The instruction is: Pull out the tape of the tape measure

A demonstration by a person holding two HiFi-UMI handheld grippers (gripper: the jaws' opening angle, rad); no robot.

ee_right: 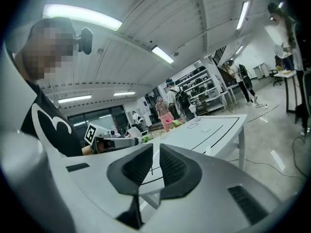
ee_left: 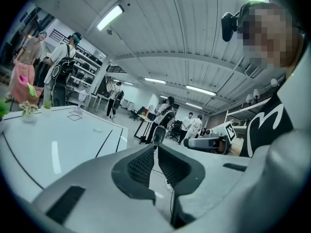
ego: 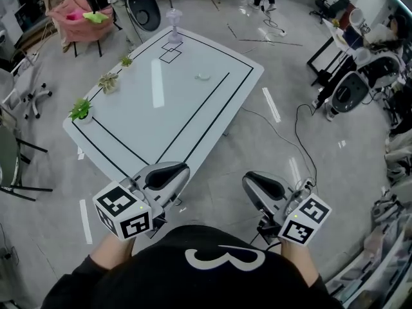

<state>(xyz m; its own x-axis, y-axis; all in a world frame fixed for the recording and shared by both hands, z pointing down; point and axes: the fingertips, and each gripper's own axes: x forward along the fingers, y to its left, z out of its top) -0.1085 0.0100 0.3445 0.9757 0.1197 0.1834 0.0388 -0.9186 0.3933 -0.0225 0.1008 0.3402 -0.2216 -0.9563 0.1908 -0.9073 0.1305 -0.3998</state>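
A small pale round thing, which looks like the tape measure [ego: 203, 76], lies alone on the white table [ego: 193, 108], toward its far side. It shows as a speck in the left gripper view [ee_left: 97, 129] and in the right gripper view [ee_right: 205, 129]. Both grippers are held low, close to the person's body, short of the table's near corner and far from the tape measure. My left gripper [ego: 182, 168] [ee_left: 155, 147] is shut and holds nothing. My right gripper [ego: 247, 180] [ee_right: 156, 148] stands open by a narrow slit, with nothing between its pads.
Three small potted plants [ego: 81, 110] [ego: 108, 82] [ego: 125, 61] line the table's left edge, and a clear stand [ego: 174, 19] sits at its far corner. Black tape lines cross the top. A cable [ego: 297, 140] trails on the floor at the right, near chairs [ego: 349, 92]. People stand in the background.
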